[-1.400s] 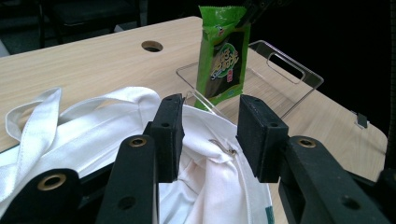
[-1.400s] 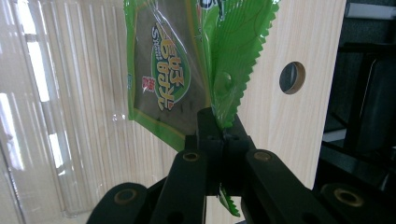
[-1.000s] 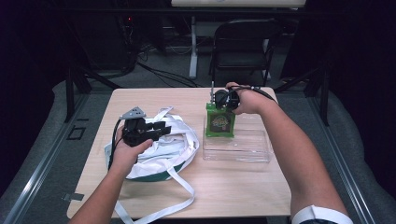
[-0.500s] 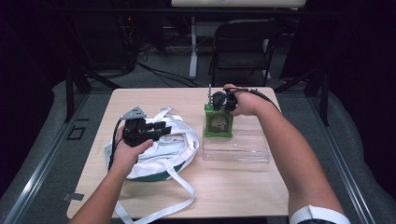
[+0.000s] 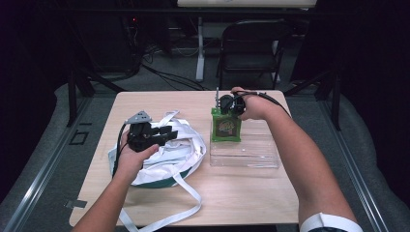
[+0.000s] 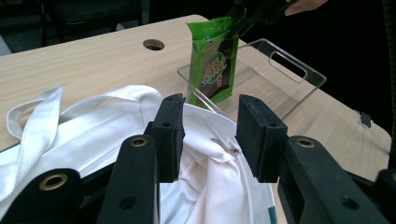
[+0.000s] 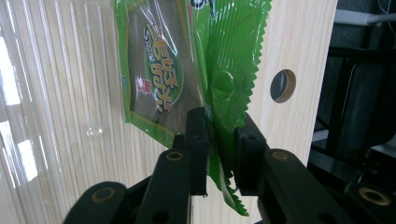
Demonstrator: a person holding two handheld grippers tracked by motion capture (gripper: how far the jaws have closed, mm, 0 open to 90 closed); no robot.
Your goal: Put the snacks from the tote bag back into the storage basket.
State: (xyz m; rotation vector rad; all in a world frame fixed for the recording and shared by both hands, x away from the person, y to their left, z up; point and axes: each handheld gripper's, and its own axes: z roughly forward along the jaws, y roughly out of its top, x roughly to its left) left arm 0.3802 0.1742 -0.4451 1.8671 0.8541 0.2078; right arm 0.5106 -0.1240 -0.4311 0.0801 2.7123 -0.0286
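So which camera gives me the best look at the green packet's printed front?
The right gripper view: the green packet is close up, label readable, its crimped top edge between the right gripper jaws, which have just been opening. The left gripper view shows it upright in the clear tray; the high view shows it small.

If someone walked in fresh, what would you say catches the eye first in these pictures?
First the bright green snack pouch, standing upright at the far left end of the clear tray, its top edge between the right tool's jaws, which have just been opening. Next the rumpled white tote bag on the table's left, under the left tool.
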